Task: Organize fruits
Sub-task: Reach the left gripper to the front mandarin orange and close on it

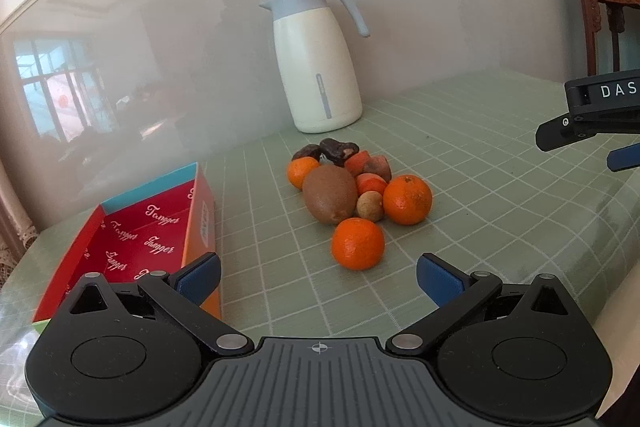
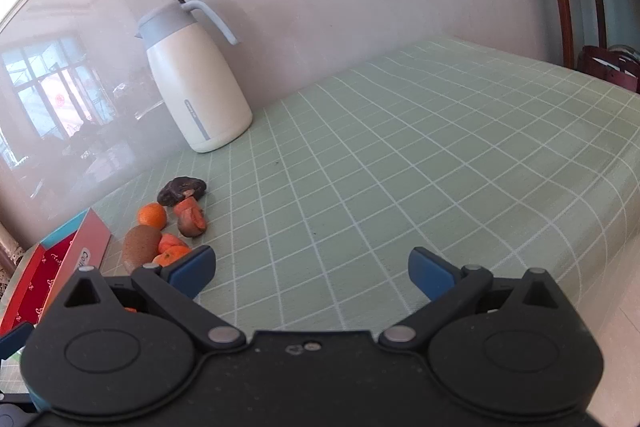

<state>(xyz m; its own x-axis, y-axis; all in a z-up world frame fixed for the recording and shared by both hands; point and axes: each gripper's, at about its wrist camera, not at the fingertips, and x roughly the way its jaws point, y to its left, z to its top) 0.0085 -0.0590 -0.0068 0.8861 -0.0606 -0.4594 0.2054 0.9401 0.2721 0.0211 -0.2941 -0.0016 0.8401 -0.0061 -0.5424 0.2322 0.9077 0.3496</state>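
We find both tongs — left gripper [image 1: 318, 277], right gripper [image 2: 312, 273] — spread wide, empty, likely because the round orange mandarin [image 1: 357, 243] awaits the red cardboard box [image 1: 132, 239].

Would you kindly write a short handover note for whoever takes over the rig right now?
Left gripper: open, empty, aimed at the nearest orange.
Right gripper: open, empty, over bare tablecloth, to the right of the pile.
Fruit: three oranges, a kiwi and smaller pieces heaped in front of the white jug.
Red box: left of the pile, open, no fruit seen inside.
Done: nothing in view. Left: every piece, probably into the box.
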